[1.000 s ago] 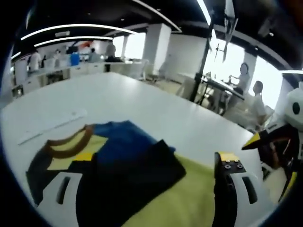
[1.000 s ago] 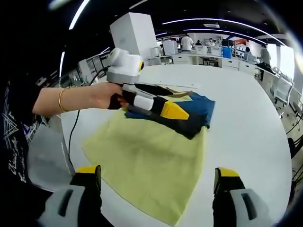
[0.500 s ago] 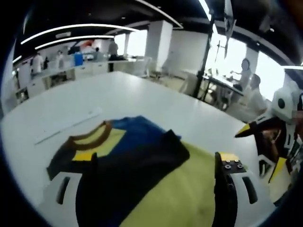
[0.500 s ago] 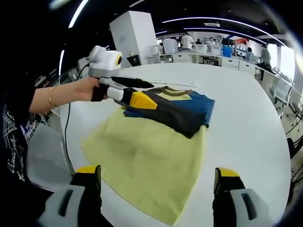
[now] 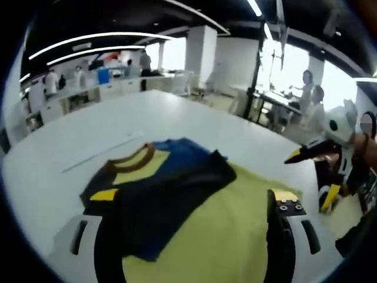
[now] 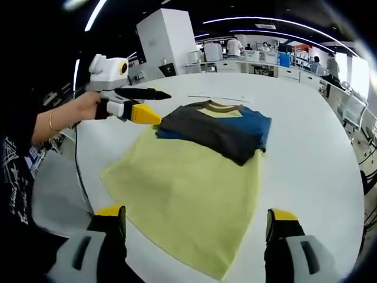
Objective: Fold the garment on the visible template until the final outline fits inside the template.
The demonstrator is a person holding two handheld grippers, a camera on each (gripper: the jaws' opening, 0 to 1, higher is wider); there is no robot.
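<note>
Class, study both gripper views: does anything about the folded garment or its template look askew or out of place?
Yes. The folded garment sits at one end of the yellow template and lies skewed to its edges, and part of it seems to overhang onto the white table.

Garment (image 6: 215,125) on template's (image 6: 182,200) far end

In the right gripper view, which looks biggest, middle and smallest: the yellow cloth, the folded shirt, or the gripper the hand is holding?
1. Yellow cloth, clearly biggest.
2. Folded shirt.
3. Left gripper, smallest.
</note>
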